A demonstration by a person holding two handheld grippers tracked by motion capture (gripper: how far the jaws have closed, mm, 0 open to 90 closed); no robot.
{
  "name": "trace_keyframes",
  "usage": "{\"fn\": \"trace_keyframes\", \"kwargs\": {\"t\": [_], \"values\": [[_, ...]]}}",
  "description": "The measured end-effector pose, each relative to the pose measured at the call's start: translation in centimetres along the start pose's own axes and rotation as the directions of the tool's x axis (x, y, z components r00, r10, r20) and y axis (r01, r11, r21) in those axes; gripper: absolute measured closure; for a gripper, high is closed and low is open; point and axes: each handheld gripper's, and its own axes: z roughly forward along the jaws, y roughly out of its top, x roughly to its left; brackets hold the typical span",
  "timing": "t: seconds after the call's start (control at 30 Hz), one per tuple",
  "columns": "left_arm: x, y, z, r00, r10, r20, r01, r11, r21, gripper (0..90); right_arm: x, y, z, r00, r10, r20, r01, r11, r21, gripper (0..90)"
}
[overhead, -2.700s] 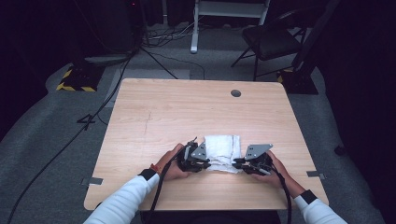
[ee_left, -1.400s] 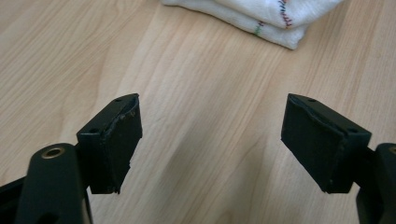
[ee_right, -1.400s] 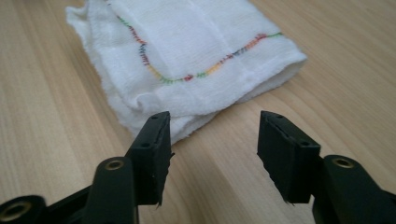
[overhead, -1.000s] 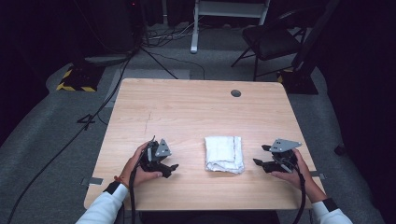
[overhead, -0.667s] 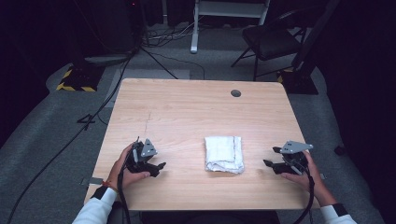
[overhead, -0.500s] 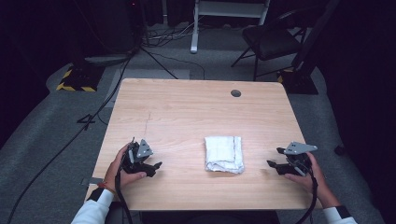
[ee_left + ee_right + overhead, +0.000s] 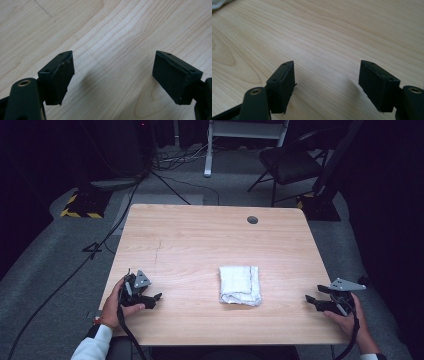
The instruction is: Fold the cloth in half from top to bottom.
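Folded white cloth (image 7: 240, 285) on table (image 7: 200, 240)

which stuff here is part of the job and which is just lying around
Part of the job:
- folded white cloth in the middle of the light wooden table
- left gripper, open, nothing between its jaws
- right gripper, open, nothing between its jaws

Just lying about:
- black chair behind the table
- black floor cables

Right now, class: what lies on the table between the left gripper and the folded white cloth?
Nothing: in the high view, bare wooden table separates the left gripper from the folded white cloth.
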Motion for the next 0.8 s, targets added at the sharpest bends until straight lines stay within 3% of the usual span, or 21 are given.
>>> {"fn": "trace_keyframes", "kwargs": {"t": [0.03, 0.1, 0.13, 0.33, 0.53, 0.8], "values": [[0.1, -0.2, -0.1, 0.9999, -0.013, 0.006, 0.013, 0.9999, -0.001, 18.2, -0.4, -0.7, -0.2, 0.9996, 0.029, 0.005, -0.029, 1.0, -0.004, 29.2], [0.5, -0.5, -0.1, 0.9998, -0.02, 0.01, 0.02, 0.9998, 0.001, 18.1, -0.5, -1.0, -0.3, 0.9992, 0.04, 0.006, -0.04, 0.999, -0.007, 28.9], [0.6, -0.7, -0.1, 0.9995, -0.028, 0.013, 0.028, 0.9996, -0.001, 18.1, -0.7, -1.3, -0.6, 0.9978, 0.064, 0.017, -0.063, 0.997, -0.032, 28.4], [1.4, -1.6, -0.2, 0.9937, -0.096, 0.057, 0.097, 0.9952, -0.011, 17.2, -0.6, -1.4, -0.6, 0.9975, 0.065, 0.029, -0.064, 0.998, -0.012, 26.1], [1.3, -2.1, -0.1, 0.9924, -0.109, 0.058, 0.112, 0.9924, -0.052, 15.3, -0.7, -1.3, -0.5, 0.9977, 0.064, 0.024, -0.063, 0.998, -0.011, 25.3], [1.2, -2.0, 0.0, 0.9923, -0.116, 0.045, 0.118, 0.9919, -0.048, 15.0, -0.7, -1.3, -0.5, 0.9974, 0.067, 0.027, -0.067, 0.998, -0.01, 25.1]]}}
